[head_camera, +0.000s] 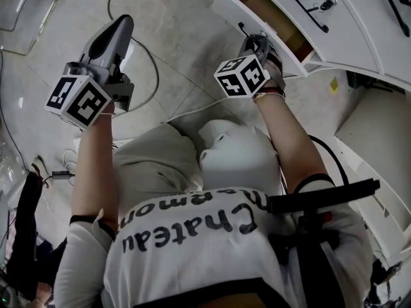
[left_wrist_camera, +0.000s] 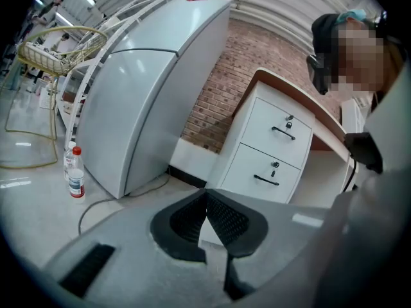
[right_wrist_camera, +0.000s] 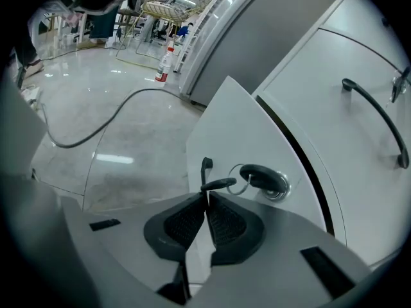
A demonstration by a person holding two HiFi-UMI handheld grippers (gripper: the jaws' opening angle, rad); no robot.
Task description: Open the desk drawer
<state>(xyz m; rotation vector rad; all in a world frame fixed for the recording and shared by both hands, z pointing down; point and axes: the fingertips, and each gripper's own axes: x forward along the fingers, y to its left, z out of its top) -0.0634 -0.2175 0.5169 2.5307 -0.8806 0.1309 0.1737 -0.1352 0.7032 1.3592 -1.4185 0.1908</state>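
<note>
In the head view a white desk drawer (head_camera: 257, 19) stands pulled partly out, and its brown inside shows. My right gripper (head_camera: 255, 42) is at the drawer's front. In the right gripper view the jaws (right_wrist_camera: 207, 201) are shut on the drawer's thin black handle (right_wrist_camera: 205, 169), beside a key on a ring (right_wrist_camera: 263, 177) in the lock. The drawer front (right_wrist_camera: 244, 133) fills the middle of that view. My left gripper (head_camera: 122, 25) is raised at the left, away from the desk. It is shut (left_wrist_camera: 207, 201) with nothing between its pads.
A second drawer with a black handle (right_wrist_camera: 379, 117) sits next to the open one. A silver fridge (left_wrist_camera: 148, 88) stands nearby, with a bottle (left_wrist_camera: 76, 175) beside it. A cable (right_wrist_camera: 96, 130) trails across the tiled floor. The left gripper view shows a white drawer unit (left_wrist_camera: 270, 153) under a wood-topped desk.
</note>
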